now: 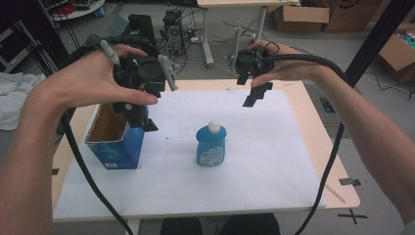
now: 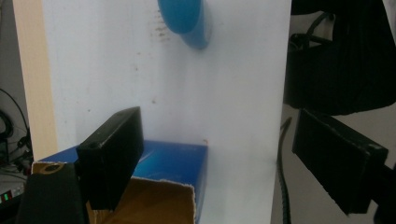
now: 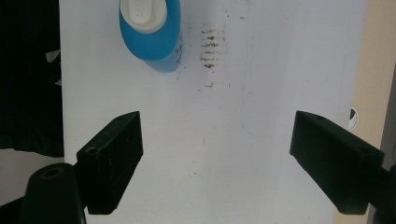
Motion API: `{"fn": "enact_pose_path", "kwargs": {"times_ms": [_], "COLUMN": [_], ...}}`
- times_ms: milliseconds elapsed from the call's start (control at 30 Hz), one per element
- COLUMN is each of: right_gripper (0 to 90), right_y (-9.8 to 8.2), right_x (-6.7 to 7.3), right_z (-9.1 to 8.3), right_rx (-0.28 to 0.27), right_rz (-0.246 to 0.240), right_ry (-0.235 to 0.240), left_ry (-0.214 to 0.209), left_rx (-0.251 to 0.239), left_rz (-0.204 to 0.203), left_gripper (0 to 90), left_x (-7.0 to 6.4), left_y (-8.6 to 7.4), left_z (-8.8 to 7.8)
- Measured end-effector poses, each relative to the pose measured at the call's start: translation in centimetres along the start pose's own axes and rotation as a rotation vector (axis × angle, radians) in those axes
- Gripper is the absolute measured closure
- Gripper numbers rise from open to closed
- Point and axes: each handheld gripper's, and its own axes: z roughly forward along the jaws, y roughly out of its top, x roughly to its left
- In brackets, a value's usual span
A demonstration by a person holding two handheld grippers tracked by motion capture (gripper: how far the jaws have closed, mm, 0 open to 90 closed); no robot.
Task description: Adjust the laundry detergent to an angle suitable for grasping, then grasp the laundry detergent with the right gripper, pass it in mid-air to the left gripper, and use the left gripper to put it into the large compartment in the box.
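A blue bottle with a white cap [image 1: 211,145] stands upright in the middle of the white sheet [image 1: 274,161]. At the left stands an open blue carton [image 1: 115,143], its brown inside showing. My left gripper [image 1: 142,117] hangs open just above the carton's right rim, nothing between its jaws. My right gripper [image 1: 257,94] is held open high over the sheet's far side, apart from the bottle. In the left gripper view the carton [image 2: 173,163] lies below the jaws and the bottle [image 2: 184,18] is farther off. The right gripper view shows the bottle [image 3: 152,35] from above.
The sheet covers a light wooden table [image 1: 313,127]. Black cables trail from both grippers across the table's sides. Beyond the table stand another desk [image 1: 235,19], cardboard boxes [image 1: 301,14] and computer gear on the floor. White cloth [image 1: 10,98] lies at the far left.
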Motion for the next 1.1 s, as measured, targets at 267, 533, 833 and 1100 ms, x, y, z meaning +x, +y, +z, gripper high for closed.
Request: {"fn": "enact_pose_path", "kwargs": {"times_ms": [267, 533, 833, 1100], "right_gripper": [17.2, 17.3, 17.3, 17.2], "right_y": [-0.3, 0.2, 0.0, -0.1], "right_x": [-0.4, -0.3, -0.2, -0.3], "right_z": [0.1, 0.4, 0.3, 0.4], "right_rx": [0.0, 0.015, 0.013, 0.008], "right_rz": [0.016, 0.005, 0.011, 0.011], "right_ry": [-0.006, -0.004, -0.008, -0.007], "left_ry": [0.006, 0.016, 0.032, 0.015], "left_rx": [0.032, 0.042, 0.037, 0.037], "left_rz": [-0.007, -0.006, 0.016, 0.01], "left_gripper": [17.5, 17.5, 17.4, 17.5], "left_x": [-0.7, -1.3, -1.4, -1.2], "left_y": [0.1, -0.3, 0.4, 0.2], "left_z": [-1.7, -3.0, -4.0, -2.9]}}
